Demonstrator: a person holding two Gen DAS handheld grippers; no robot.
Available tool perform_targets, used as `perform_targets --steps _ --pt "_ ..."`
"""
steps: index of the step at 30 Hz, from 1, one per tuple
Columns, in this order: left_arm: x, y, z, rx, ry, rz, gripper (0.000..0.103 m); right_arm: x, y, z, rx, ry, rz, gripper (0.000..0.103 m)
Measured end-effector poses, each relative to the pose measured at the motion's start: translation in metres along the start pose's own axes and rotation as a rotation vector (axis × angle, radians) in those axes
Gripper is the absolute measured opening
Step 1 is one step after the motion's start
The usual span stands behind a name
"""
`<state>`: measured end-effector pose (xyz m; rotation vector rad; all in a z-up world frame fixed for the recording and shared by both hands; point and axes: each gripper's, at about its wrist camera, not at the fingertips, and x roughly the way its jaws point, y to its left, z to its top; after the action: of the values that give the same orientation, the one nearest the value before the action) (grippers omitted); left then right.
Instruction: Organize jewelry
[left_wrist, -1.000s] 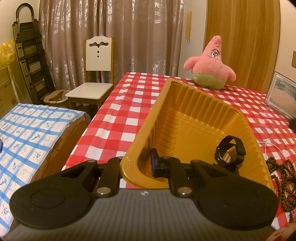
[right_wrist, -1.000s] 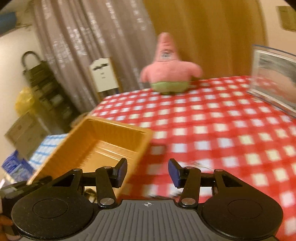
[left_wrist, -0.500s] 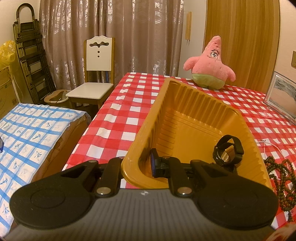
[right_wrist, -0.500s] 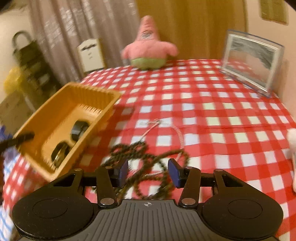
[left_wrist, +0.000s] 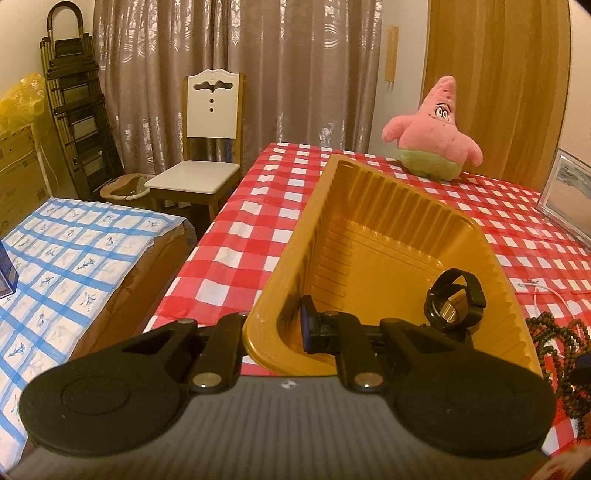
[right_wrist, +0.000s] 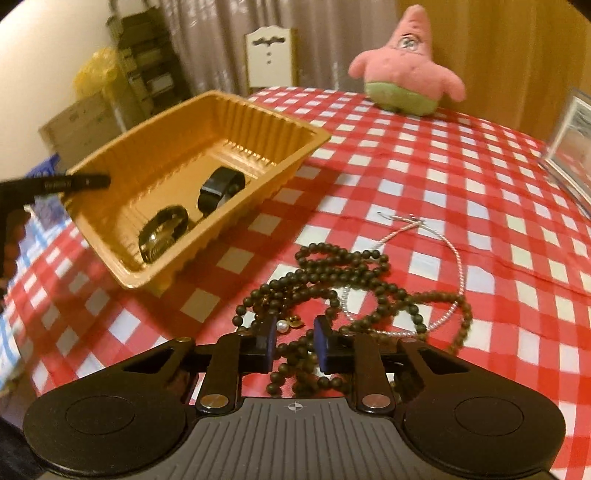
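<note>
Your right gripper (right_wrist: 293, 341) is down over the dark bead necklace (right_wrist: 354, 284), and its jaws have just been closing in: they now stand narrow, with a few strands of beads lying between them, though the pads do not look pressed onto anything yet. Your left gripper (left_wrist: 274, 328) is clamped tight on the near wall of the golden plastic tray (left_wrist: 391, 236), one finger outside, one inside, tilting its near end off the red-checked tablecloth (right_wrist: 436, 173). Two dark rings (right_wrist: 192, 218) already sit in the tray. The necklace is heaped on the cloth just right of the tray, tangled with a thin silver chain (right_wrist: 456, 258) and a small white pearl piece (right_wrist: 282, 325) beside your left pad.

For a clean pick, I'd say close on a bunch of strands, not a single bead, so the round beads don't squirt out. Lift slowly and watch the silver chain: it threads through the loops and will likely ride up with them. Keep the tray held as it is, its open mouth toward the necklace, so the carry is short
</note>
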<state>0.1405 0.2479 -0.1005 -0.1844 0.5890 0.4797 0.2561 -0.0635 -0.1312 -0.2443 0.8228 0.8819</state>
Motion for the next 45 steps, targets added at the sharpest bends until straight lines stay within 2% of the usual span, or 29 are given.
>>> perform_targets --steps 15,19,24,35,45 --pt "0.000 0.000 0.001 -0.008 0.008 0.012 0.014 0.033 0.018 0.004 -0.270 0.058 -0.024 0.020" --pt "0.001 0.000 0.001 -0.007 0.007 0.012 0.014 0.044 0.020 0.006 -0.261 0.085 -0.019 0.020" --pt "0.001 0.000 0.001 -0.009 0.008 0.013 0.014 0.045 0.020 0.010 -0.239 0.075 -0.020 0.020" --pt "0.001 0.000 0.001 -0.010 0.009 0.013 0.014 0.054 0.026 0.016 -0.294 0.073 -0.047 0.022" --pt "0.001 0.000 0.001 -0.011 0.008 0.013 0.014 0.061 0.020 0.022 -0.299 0.071 0.010 0.019"
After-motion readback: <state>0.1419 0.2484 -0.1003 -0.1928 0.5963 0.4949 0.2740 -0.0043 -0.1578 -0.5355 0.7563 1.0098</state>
